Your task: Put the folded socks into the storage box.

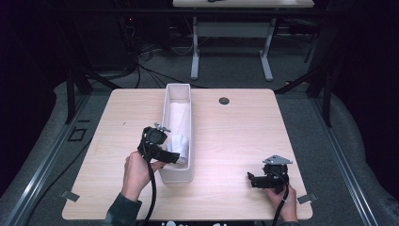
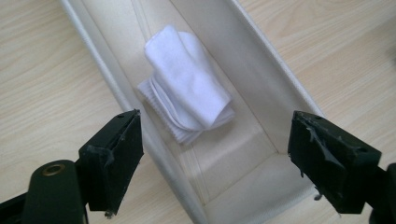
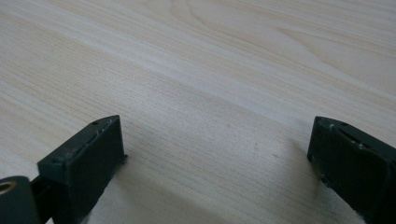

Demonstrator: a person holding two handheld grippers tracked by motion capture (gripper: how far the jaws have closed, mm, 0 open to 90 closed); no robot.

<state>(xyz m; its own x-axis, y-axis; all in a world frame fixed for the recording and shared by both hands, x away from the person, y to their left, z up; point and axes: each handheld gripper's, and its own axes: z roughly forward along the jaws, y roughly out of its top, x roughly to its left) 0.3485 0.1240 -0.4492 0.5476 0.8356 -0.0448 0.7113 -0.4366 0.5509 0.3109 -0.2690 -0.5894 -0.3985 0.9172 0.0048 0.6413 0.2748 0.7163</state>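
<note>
- folded white cloth lies on the floor of the long white bin, near its close end, apart from both jaws.
- looks placed already: judged from how things lie, the drop into the bin seems done.
- second white cloth sits farther along the same bin, toward the far end; cannot tell whether folded or loose.
- left gripper hangs above the near end of the bin, jaws spread wide, holding nothing; one jaw over the bin wall and table, the other over the opposite rim.
- right gripper rests low over bare wooden table, well apart from the bin, jaws wide apart and holding nothing.
- left to do, by judgement: pull the left gripper clear of the bin; no further cloth seen on the table, so little seems to remain.
- small dark grommet sits in the tabletop beyond the bin, untouched.
</note>
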